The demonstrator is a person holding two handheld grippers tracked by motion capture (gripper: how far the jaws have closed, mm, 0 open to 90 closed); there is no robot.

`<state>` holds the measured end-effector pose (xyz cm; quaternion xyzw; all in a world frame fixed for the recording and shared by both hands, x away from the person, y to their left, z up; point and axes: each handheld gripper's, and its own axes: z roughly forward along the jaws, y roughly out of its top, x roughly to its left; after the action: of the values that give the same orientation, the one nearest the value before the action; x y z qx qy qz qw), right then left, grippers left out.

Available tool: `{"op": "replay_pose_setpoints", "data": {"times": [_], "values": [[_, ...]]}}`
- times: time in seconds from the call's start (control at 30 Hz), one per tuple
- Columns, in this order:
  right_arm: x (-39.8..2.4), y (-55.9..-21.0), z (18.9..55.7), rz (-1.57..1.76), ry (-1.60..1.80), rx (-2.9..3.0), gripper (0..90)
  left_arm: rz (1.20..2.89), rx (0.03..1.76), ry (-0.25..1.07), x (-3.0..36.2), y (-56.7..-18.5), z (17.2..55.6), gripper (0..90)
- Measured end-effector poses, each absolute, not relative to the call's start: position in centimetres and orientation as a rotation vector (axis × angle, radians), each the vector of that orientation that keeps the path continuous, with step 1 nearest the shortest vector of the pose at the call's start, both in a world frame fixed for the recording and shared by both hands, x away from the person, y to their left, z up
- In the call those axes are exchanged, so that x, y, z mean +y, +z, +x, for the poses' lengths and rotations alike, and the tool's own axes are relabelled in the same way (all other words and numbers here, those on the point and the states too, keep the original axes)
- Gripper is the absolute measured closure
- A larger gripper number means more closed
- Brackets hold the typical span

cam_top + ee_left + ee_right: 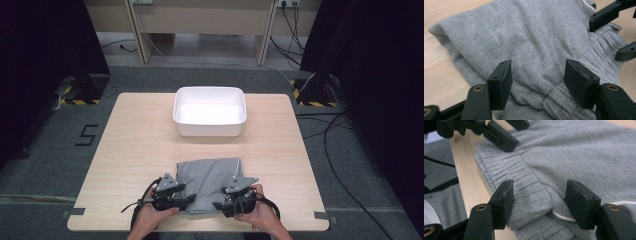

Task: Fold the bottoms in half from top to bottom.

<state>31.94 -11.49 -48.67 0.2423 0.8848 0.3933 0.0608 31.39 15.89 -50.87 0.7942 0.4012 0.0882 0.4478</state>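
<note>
Grey garment [210,181] folded, near table [130,150] edge. My left gripper [537,82], right gripper [539,202]: jaws apart astride fabric, no pinch yet. White bin [210,129] empty; lift and transfer remain.

Even, soft light falls from above on the pale wooden worktop [140,150], which looks bright and clear. The white tub [209,111] glows almost washed out inside, with mild glare on its floor. Black curtains at both sides stay very dark and show no detail. Shadows are faint and short. The high view is a little soft overall. In both close views the grey sweatshirt [531,42] is fairly sharp at mid distance, while the nearest black tool parts blur slightly.
</note>
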Motion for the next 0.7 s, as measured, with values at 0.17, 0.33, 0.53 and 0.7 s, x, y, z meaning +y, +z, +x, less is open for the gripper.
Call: {"op": "replay_pose_setpoints", "data": {"times": [0.17,0.33,0.53,0.7], "values": [[-12.4,-47.5,32.4,0.780,1.228,2.584,37.6,1.965,0.991,0.246,16.2,-49.8,31.5,37.0],[-13.7,-46.7,33.2,0.861,1.236,2.497,34.7,1.954,0.982,0.272,16.1,-49.1,31.9,36.6],[-15.2,-46.4,34.0,0.938,1.221,2.422,33.3,1.939,0.981,0.264,15.7,-48.8,32.4,35.9],[-15.9,-46.5,34.3,0.970,1.216,2.400,32.7,1.942,0.971,0.264,15.0,-48.8,33.1,35.6]]}}
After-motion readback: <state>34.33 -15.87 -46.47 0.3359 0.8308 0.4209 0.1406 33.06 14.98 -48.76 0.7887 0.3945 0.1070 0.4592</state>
